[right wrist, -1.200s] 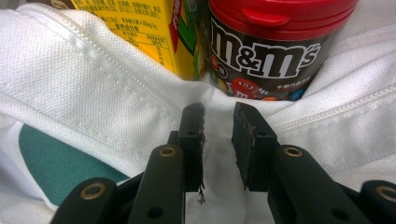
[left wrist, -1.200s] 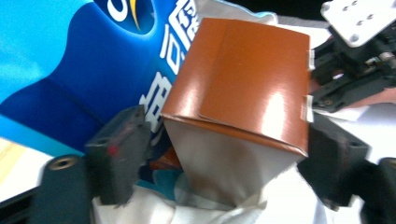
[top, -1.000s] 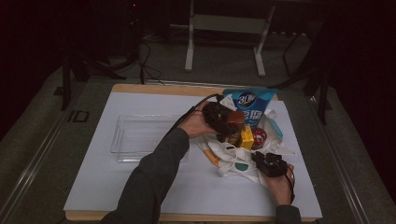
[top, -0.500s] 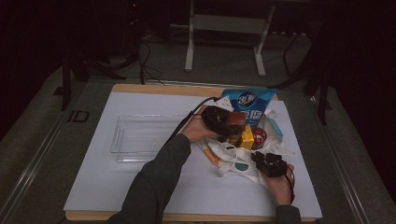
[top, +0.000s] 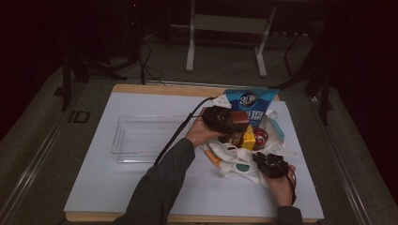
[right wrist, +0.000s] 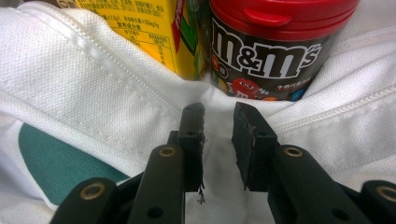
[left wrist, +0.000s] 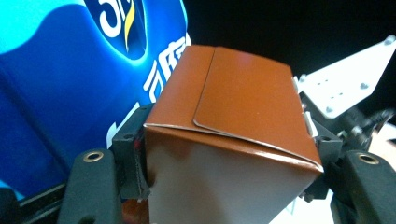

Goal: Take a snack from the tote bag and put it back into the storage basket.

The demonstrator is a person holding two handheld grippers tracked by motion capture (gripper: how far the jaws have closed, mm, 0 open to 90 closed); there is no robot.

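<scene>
A brown carton point(left wrist: 233, 116) sits between the jaws of my left gripper point(left wrist: 226, 140); they have just been closing and now press on its two sides. In the high view the left gripper point(top: 233, 123) holds this brown carton point(top: 240, 117) above the mouth of a white cloth bag point(top: 233, 157). A yellow carton point(top: 248, 138) and a red-lidded M&M's tub point(top: 259, 137) stand in the bag. My right gripper point(right wrist: 218, 126) pinches a fold of the white bag point(right wrist: 93, 93) just in front of the yellow carton point(right wrist: 140, 23) and the tub point(right wrist: 271, 51).
A blue pouch point(top: 251, 101) stands behind the bag, close behind the brown carton. A clear plastic tray point(top: 141, 136) lies on the white sheet point(top: 117, 187) left of the left hand. Dark frame legs point(top: 190, 42) stand beyond the table's far edge.
The left hand has shifted slightly at the bag's mouth with the brown carton. The right hand has kept still on the bag.
</scene>
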